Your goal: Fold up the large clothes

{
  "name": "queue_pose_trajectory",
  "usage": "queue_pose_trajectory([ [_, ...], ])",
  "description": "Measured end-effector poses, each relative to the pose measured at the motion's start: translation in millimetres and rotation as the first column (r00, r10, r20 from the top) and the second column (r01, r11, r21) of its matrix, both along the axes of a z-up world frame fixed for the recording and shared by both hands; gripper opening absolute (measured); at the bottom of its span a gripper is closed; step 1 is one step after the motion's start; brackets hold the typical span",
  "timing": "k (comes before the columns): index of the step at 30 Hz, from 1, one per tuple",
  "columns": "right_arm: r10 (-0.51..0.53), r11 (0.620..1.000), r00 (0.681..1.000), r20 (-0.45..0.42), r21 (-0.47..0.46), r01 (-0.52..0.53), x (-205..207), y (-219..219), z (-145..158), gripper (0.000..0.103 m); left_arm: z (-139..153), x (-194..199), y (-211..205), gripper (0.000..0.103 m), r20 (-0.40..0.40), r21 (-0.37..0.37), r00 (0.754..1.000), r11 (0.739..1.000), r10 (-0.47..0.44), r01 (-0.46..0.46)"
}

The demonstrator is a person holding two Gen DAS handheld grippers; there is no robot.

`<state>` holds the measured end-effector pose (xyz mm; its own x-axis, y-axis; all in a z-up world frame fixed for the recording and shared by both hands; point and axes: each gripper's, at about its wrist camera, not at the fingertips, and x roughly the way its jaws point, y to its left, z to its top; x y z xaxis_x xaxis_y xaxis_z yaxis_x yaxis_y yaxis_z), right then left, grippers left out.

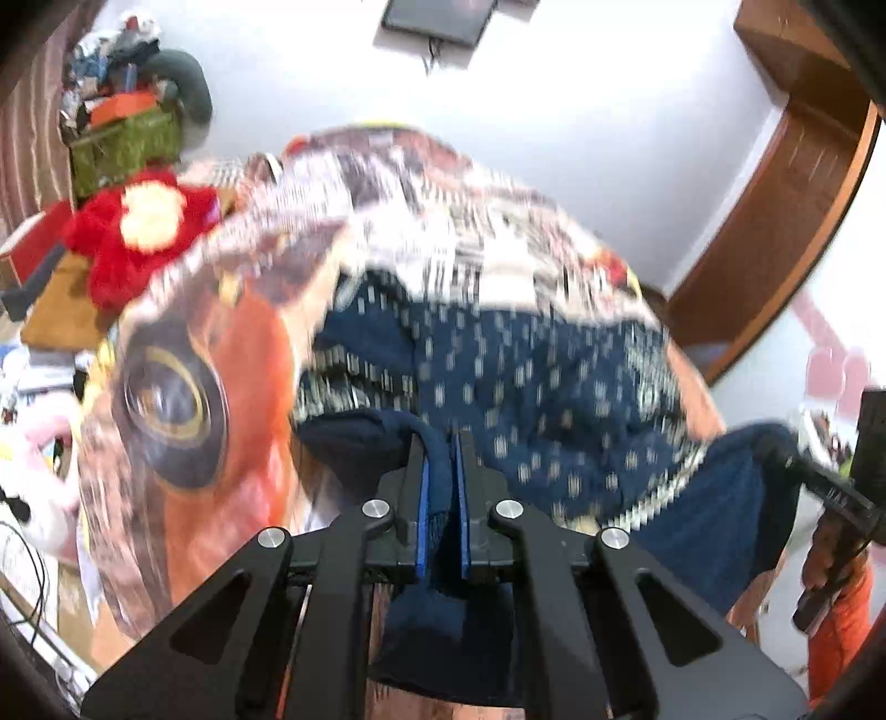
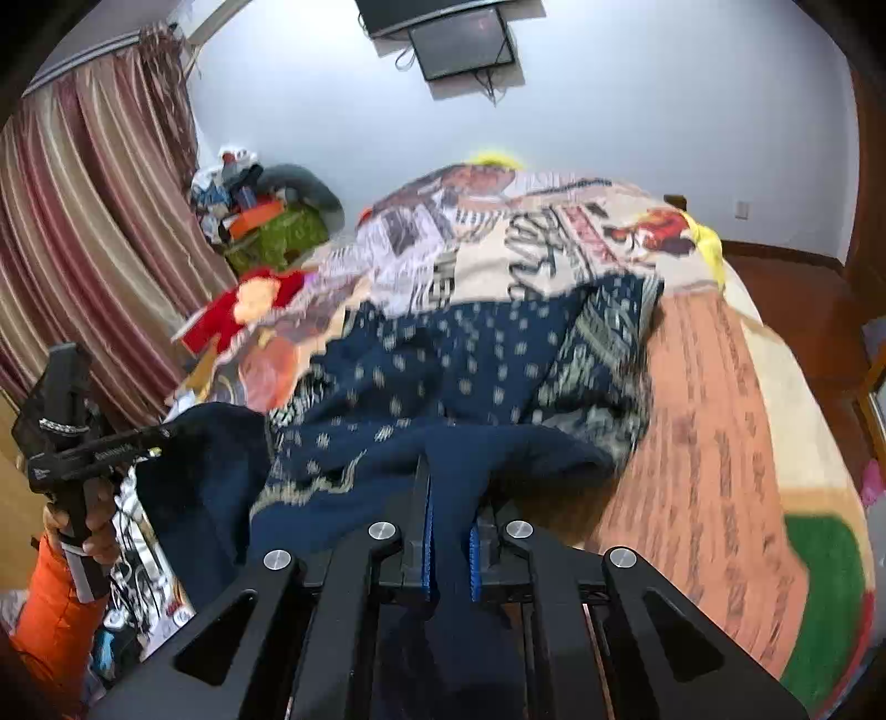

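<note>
A large navy garment (image 1: pixel 542 387) with small pale motifs and a patterned border lies spread over the bed; it also shows in the right wrist view (image 2: pixel 454 365). My left gripper (image 1: pixel 443 443) is shut on a navy edge of the garment and holds it lifted. My right gripper (image 2: pixel 449 471) is shut on another navy edge, also lifted. The right gripper shows at the right edge of the left wrist view (image 1: pixel 830 487). The left gripper shows at the left of the right wrist view (image 2: pixel 111 443), with cloth hanging from it. The frames are motion-blurred.
The bed carries a printed blanket (image 2: pixel 554 238) and an orange patterned cover (image 2: pixel 709 421). A red plush toy (image 1: pixel 138 232) lies at the bed's left side. A pile of clutter (image 2: pixel 266 216) stands by the striped curtain (image 2: pixel 83 232). A screen (image 2: pixel 459 44) hangs on the wall.
</note>
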<state>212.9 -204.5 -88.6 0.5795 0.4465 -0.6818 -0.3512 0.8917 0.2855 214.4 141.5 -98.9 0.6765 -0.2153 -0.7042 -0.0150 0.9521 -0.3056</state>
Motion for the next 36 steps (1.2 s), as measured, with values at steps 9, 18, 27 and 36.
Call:
queue_pose_trajectory([
  [9,-0.087,0.995,0.996,0.006,0.043,0.087,80.0,-18.0,2.9,0.006,-11.4,74.7,36.5,0.006,0.003,0.041,0.984,0.983,0.178,-0.178],
  [18,-0.139,0.990,0.968,-0.209,-0.038,0.134,174.9,-19.7,-71.5,0.007,-119.9,123.5,42.0,0.006,-0.235,0.092,0.951,0.979,0.201,-0.184],
  [27,-0.062,0.997,0.951,-0.303,-0.062,0.046,179.9,-21.4,-72.3,0.007,-130.7,115.2,28.5,0.007,-0.266,0.131,0.954,0.986,0.140,-0.108],
  [36,-0.079,0.993,0.961,-0.265,-0.110,0.051,135.9,-32.9,-45.3,0.057,-111.8,94.6,34.4,0.007,-0.254,0.101,0.957,0.988,0.137,-0.115],
])
